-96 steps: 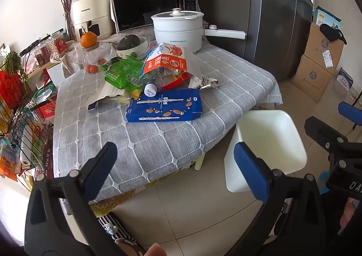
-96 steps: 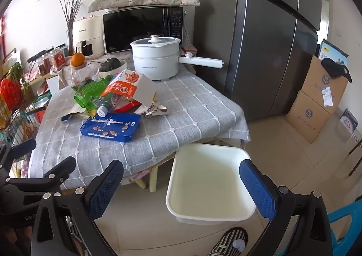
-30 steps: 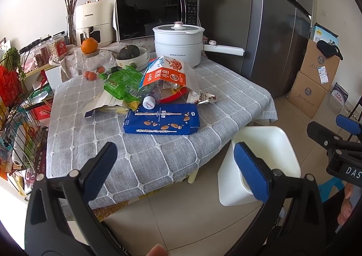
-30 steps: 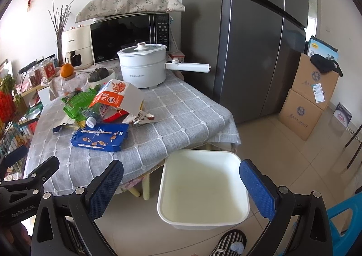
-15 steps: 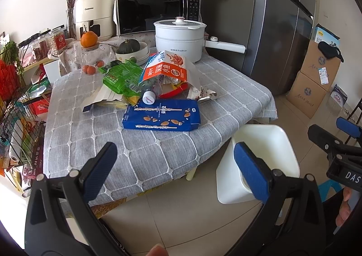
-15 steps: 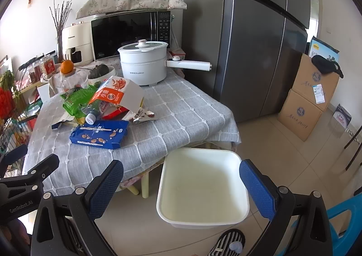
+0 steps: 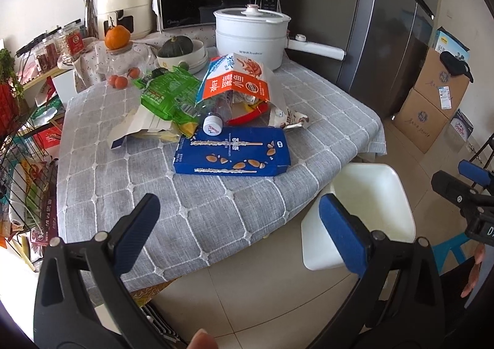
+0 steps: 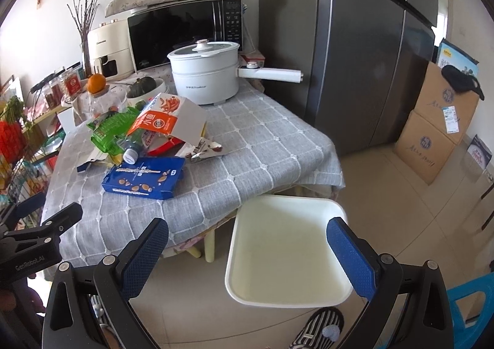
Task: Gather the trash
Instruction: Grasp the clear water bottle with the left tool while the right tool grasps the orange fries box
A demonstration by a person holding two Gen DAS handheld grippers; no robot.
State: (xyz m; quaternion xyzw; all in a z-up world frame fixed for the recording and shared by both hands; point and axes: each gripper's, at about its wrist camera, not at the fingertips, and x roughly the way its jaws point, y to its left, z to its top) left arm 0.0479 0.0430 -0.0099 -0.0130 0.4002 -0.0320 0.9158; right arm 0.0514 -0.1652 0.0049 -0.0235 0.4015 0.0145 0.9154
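Task barely begun, judging from the layout: white bin [image 8: 287,250] on the floor just beside the table [image 7: 216,210], empty inside as far as visible; all trash uncollected on the grey checked cloth. Largest to smallest in the heap: orange-and-white carton [image 7: 237,80] propped open over the rest; green wrapper [image 7: 166,94] to its left; blue snack box [image 7: 231,156] flat, nearest the table's front edge; clear bottle with white cap [image 7: 212,126] touching the box's far edge; small torn wrapper [image 7: 293,120] to the right. Left gripper [image 7: 237,225] spread wide and empty, short of the table edge, facing the blue box; right gripper [image 8: 247,253] likewise spread and empty, over the bin. Left wrist view only: close detail of the heap, bin partly cut off by the table corner. Right wrist view only: whole bin interior, plus a striped slipper [image 8: 318,330] at its near rim.
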